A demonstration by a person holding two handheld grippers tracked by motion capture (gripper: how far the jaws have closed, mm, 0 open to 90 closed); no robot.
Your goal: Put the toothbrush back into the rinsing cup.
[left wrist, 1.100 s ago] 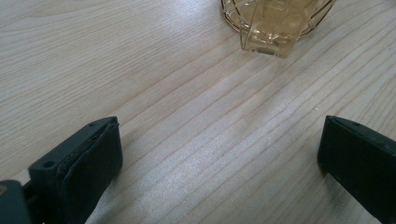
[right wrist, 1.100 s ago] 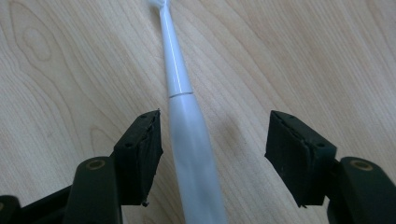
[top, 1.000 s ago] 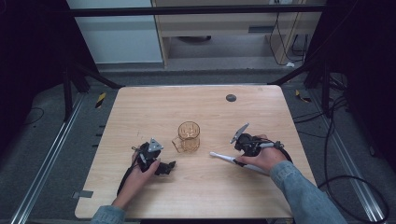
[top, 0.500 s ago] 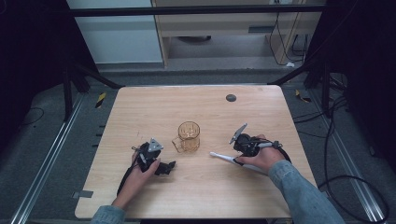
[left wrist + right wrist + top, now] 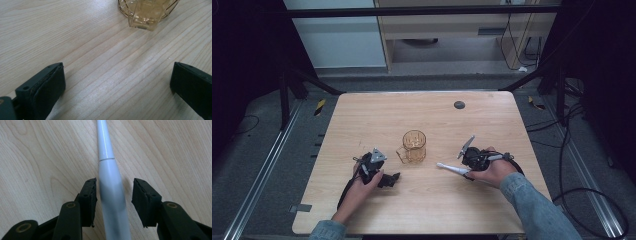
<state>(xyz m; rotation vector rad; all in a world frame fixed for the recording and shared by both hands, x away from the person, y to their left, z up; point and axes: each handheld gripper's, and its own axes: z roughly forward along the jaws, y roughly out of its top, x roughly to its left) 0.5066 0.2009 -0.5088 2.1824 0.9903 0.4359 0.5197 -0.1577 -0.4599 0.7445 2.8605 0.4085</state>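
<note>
Here the right gripper [image 5: 113, 192] straddles a white toothbrush [image 5: 111, 195] lying on the table [image 5: 422, 110]. Its jaws have just been closing: the left pad is at the handle, the right pad stands off with a gap, so the toothbrush is not yet pinched. In the right gripper view the handle runs from 6 o'clock to 12 o'clock and is cut off at both edges; the head is out of frame.

In the high view the toothbrush [image 5: 452, 168] lies at 4 o'clock from the amber mug [image 5: 414, 145], well apart from it, partly covered by the right gripper [image 5: 471, 162].

The left gripper [image 5: 117, 85] is spread wide over bare wood. Its view shows the mug [image 5: 147, 12] at 1 o'clock, cropped by the top edge.
</note>
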